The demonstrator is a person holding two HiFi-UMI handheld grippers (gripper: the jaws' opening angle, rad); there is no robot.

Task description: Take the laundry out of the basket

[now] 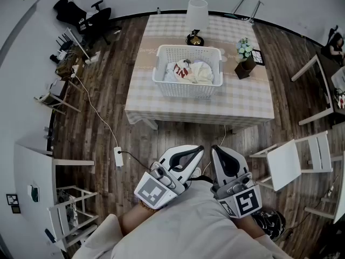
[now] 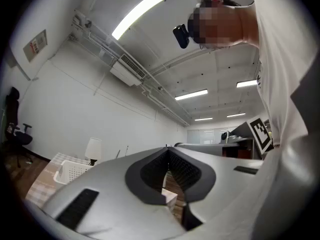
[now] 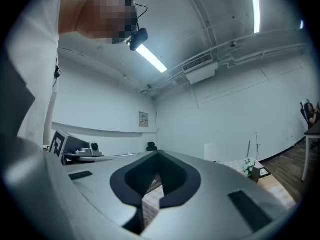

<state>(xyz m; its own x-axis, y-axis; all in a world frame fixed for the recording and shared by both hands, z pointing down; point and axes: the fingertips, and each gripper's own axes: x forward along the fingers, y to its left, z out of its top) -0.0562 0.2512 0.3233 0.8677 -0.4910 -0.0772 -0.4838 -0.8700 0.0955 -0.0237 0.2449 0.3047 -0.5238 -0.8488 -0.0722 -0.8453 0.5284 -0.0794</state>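
Laundry [image 1: 188,72] lies bundled inside the white latticed basket [image 1: 186,89], pale cloth with one piece showing a red and dark pattern; none of it hangs over the rim; the basket stands on the counter [image 1: 245,106], which wears a checked cloth, a little left of its middle and toward the far side. Behind the basket, at the counter's far edge, stands a lamp [image 1: 197,16] with a white shade; to the basket's right sits a small pot of flowers [image 1: 245,57], with a dark framed item just beside it.

Both tongs are held low and close to the person's torso, well apart from the counter and the basket, their tips aimed toward the counter; the left tongs [image 1: 199,149] and the right tongs [image 1: 215,148] sit side by side, tips near each other but not touching. In the left gripper view the jaws stand closed, tip against tip, with nothing between them; only floor and the counter's corner show through the opening behind the tips; the right gripper view shows the same, jaws together and empty.

Wooden floor [image 1: 108,117] surrounds the counter; a white chair [image 1: 291,163] stands to the right, near the person; a black office chair [image 1: 89,15] sits in the far left corner; a white power strip [image 1: 118,156] lies on the floor to the left, its cable trailing away.
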